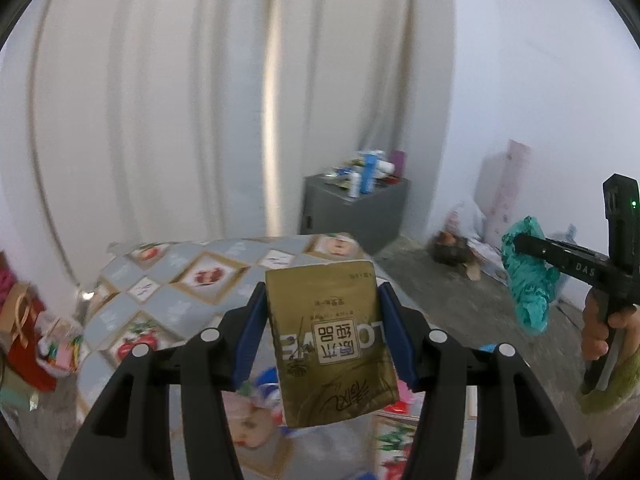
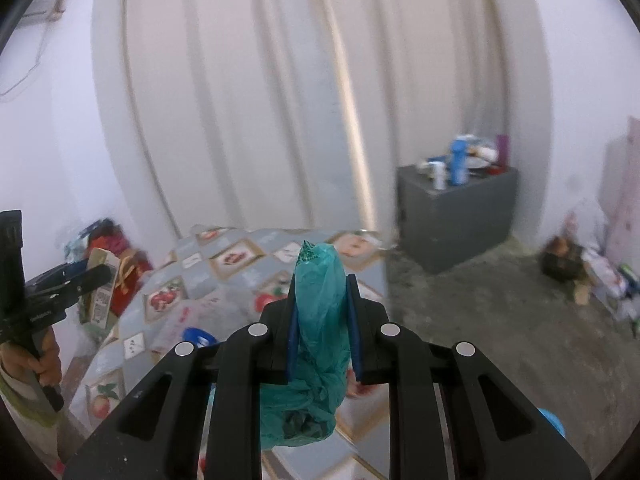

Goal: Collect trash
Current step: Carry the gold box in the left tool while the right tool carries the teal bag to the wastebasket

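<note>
In the left wrist view the left gripper (image 1: pixel 322 322) fills the lower centre, its blue pads clamped on a gold carton (image 1: pixel 330 340) held above the patterned worktop (image 1: pixel 168 276); at the right edge of that frame the right gripper (image 1: pixel 520 248) pinches a teal plastic bag (image 1: pixel 528 280); a grey cabinet (image 1: pixel 352 216) stands behind, centre right, before pale curtains (image 1: pixel 180 100).

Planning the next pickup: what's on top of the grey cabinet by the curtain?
The grey cabinet carries a blue bottle, a small white bottle and a purple item. Blur hides the other clutter; its inside cannot be seen.
</note>
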